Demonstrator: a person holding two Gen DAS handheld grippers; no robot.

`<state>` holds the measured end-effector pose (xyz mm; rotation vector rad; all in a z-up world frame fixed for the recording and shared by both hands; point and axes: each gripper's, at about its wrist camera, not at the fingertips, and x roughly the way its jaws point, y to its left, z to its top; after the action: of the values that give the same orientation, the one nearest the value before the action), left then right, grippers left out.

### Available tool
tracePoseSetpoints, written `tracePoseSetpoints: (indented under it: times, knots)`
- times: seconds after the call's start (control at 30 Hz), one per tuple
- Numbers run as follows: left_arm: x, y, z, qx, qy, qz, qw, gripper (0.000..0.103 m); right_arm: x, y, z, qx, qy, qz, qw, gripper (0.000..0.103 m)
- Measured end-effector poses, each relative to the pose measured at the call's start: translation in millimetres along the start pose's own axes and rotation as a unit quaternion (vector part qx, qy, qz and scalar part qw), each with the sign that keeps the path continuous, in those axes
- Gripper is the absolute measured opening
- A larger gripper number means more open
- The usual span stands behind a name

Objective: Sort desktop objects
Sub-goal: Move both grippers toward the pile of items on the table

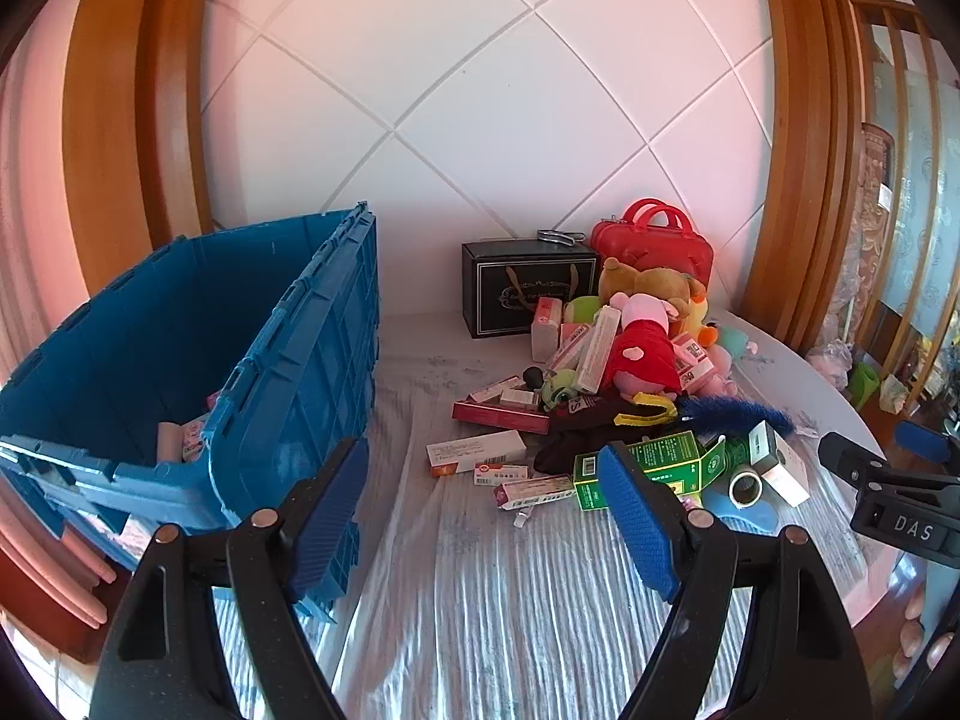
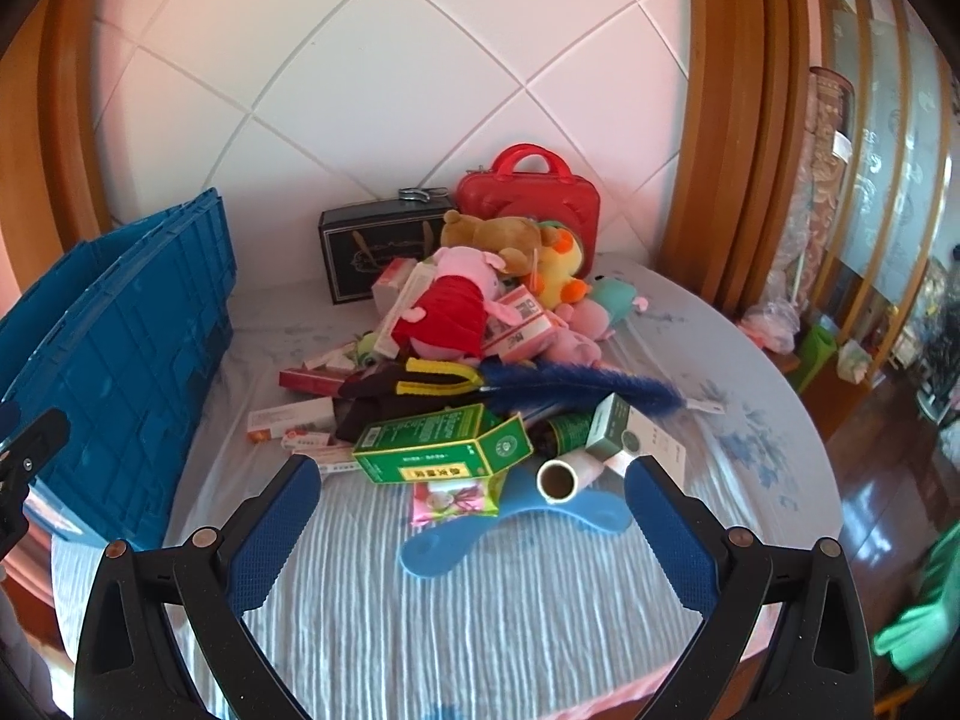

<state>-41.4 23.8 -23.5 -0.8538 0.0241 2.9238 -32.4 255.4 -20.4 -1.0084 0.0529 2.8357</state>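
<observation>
Few items look sorted so far: the blue crate at about 9 o'clock on the counter shows only a couple of small pink-and-white boxes at its bottom, as far as its wall lets me see. Most of the work seems left. A heap covers the counter from 12 to 2 o'clock: a pink pig plush in red, a brown bear plush, a yellow duck plush, a black gift box, and a red case against the tiled wall. Nearer lie flat medicine cartons, a green carton, a blue feathery duster, a tape roll and a blue curved hanger.

The left hand-held gripper hovers low over the striped cloth, pointing between the crate and the heap, jaws spread wide and gripping nothing. The right hand-held gripper sits at about 3 o'clock from it, also wide open and empty, its pads flanking the green carton, tape roll and hanger from a little way back. I judge one of those the likeliest next pick, though none is touched yet.
</observation>
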Motion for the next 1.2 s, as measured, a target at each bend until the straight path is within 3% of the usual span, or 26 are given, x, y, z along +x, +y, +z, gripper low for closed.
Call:
tracePoseSetpoints:
  times: [0.33, 0.53, 0.73, 0.93, 1.1, 1.2]
  knots:
    - [42.9, 12.1, -2.2, 0.034, 0.035, -0.053, 0.9974, 0.079, 18.4, 4.4, -4.0, 0.054, 0.023, -0.015, 0.998, 0.103]
    - [97.2, 2.5, -21.1, 0.038, 0.104, -0.065, 0.9917, 0.079, 41.2, -32.6, -20.1, 0.091, 0.052, -0.057, 0.993, 0.103]
    - [151.7, -8.5, -40.9, -0.004, 0.151, -0.033, 0.9881, 0.079, 93.6, -102.5, -23.8, 0.101, 0.079, -0.067, 0.989, 0.103]
    - [192.6, -55.9, -45.9, -0.039, 0.174, 0.023, 0.9837, 0.079, 155.7, -179.0, -23.3, 0.084, 0.125, -0.053, 0.987, 0.103]
    - [230.6, -109.3, -45.4, -0.073, 0.208, 0.027, 0.9752, 0.079, 203.9, -225.3, -14.8, 0.051, 0.156, -0.035, 0.986, 0.103]
    - [250.1, -144.2, -37.9, -0.069, 0.214, 0.021, 0.9742, 0.079, 225.2, -240.5, -10.7, 0.040, 0.173, -0.025, 0.984, 0.103]
